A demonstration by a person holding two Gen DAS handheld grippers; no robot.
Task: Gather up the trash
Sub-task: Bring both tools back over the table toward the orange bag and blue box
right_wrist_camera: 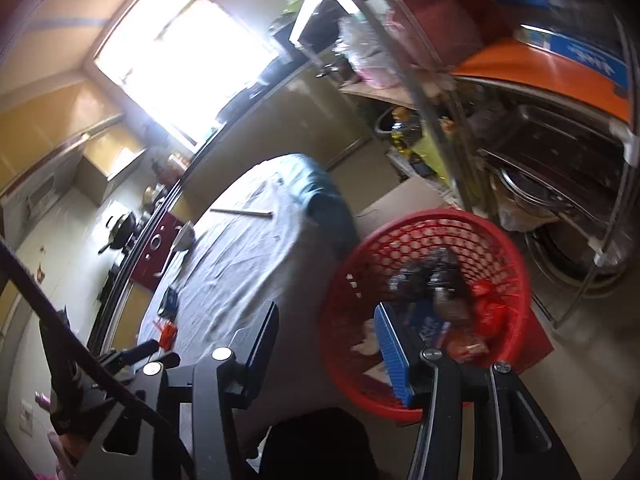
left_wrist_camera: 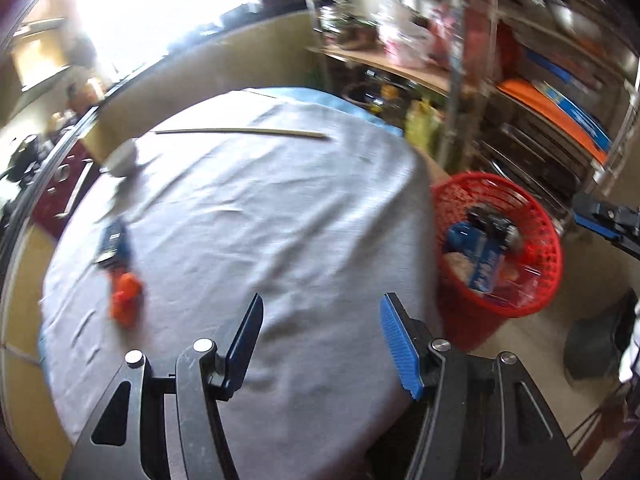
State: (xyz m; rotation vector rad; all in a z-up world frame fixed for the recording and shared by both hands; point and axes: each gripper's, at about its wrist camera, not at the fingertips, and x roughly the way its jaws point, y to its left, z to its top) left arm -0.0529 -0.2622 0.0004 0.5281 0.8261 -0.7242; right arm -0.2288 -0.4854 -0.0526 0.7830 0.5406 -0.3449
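Observation:
A round table under a grey cloth (left_wrist_camera: 248, 208) (right_wrist_camera: 240, 264) carries an orange-red wrapper (left_wrist_camera: 127, 298) (right_wrist_camera: 170, 332) and a small blue packet (left_wrist_camera: 116, 240) (right_wrist_camera: 172, 300) near its left edge. My left gripper (left_wrist_camera: 322, 300) hangs open over the near part of the cloth, nothing between its fingers. To the right of the table, on the floor, stands a red mesh basket (left_wrist_camera: 500, 308) (right_wrist_camera: 420, 220) holding a blue packet (left_wrist_camera: 476, 252) and other wrappers. My right gripper (right_wrist_camera: 327, 308) is open and empty, between the table edge and the basket's near rim.
A white bowl (left_wrist_camera: 122, 158) (right_wrist_camera: 186, 236) and a long thin stick (left_wrist_camera: 240, 131) (right_wrist_camera: 240, 212) lie on the far cloth. Packed metal shelves (left_wrist_camera: 540, 100) (right_wrist_camera: 560, 140) rise behind the basket. A stove with a pan (right_wrist_camera: 120, 228) is on the left, a dark stool (left_wrist_camera: 600, 340) on the right.

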